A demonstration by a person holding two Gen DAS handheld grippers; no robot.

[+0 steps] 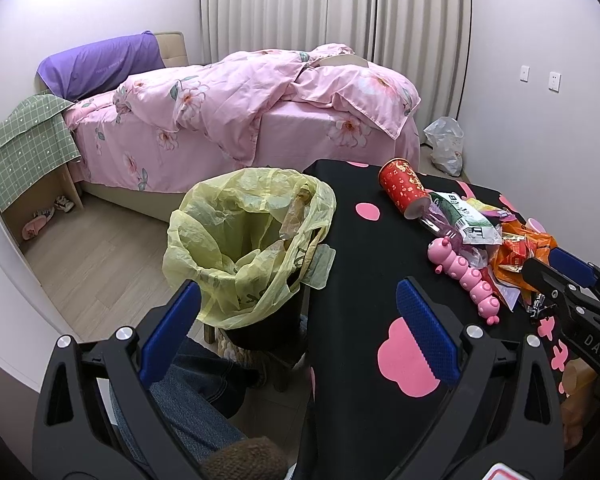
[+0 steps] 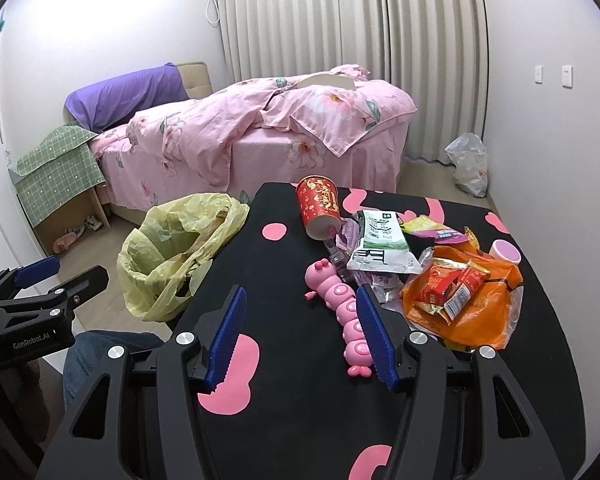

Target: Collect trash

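A bin lined with a yellow bag [image 1: 244, 248] stands left of the black table with pink shapes [image 1: 364, 248]; it also shows in the right wrist view [image 2: 172, 256]. Trash lies on the table's right side: a red paper cup [image 2: 318, 206] on its side, a white-and-green packet [image 2: 380, 246], an orange bag of red wrappers [image 2: 468, 300] and small wrappers. A pink caterpillar toy [image 2: 346, 312] lies beside them. My left gripper [image 1: 300, 328] is open and empty, between bin and table edge. My right gripper [image 2: 300, 332] is open and empty above the table, its right finger beside the toy.
A bed with pink floral bedding [image 1: 240, 112] fills the background. A green-cloth side table [image 1: 24, 152] with slippers under it stands at the left. A white plastic bag [image 1: 446, 146] lies on the floor by the curtains. A pink-lidded jar [image 2: 506, 250] sits on the table's right.
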